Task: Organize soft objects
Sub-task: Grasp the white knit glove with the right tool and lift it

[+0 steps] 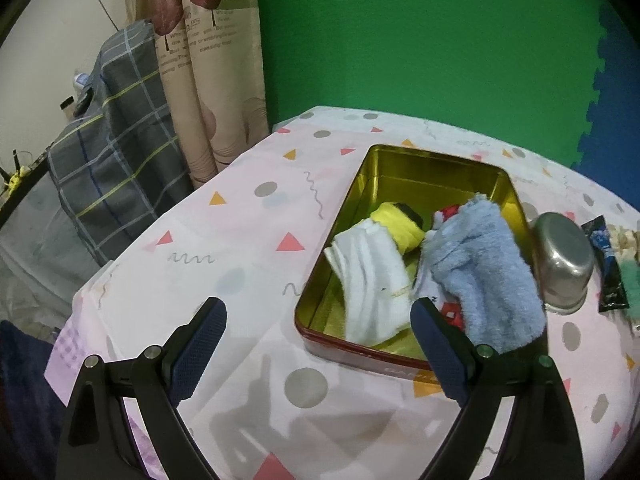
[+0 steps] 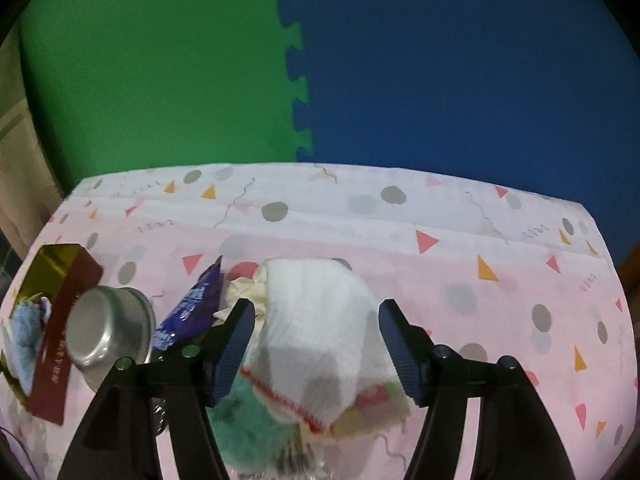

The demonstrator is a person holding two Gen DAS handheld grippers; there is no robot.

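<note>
At the bottom of the left wrist view the left gripper (image 1: 318,334) has its jaws spread wide with nothing between them, hanging over the patterned tabletop (image 1: 240,216) beside the near left corner of the gold tin (image 1: 404,164). Inside the tin, toward its near end, lie a white sock (image 1: 368,276), a yellow cloth (image 1: 400,224) behind it and a fluffy light blue cloth (image 1: 488,264) draped over the right rim. Just right of the tin sits an overturned metal bowl (image 1: 564,256), then a dark blue wrapper (image 1: 608,264). In the right wrist view the right gripper (image 2: 316,336) also stands wide open; a white cloth (image 2: 316,320) lies between its jaws, pads not pressing it, heaped over a teal fluffy cloth (image 2: 244,420) low in frame. Green and blue foam mats fill the top.
</note>
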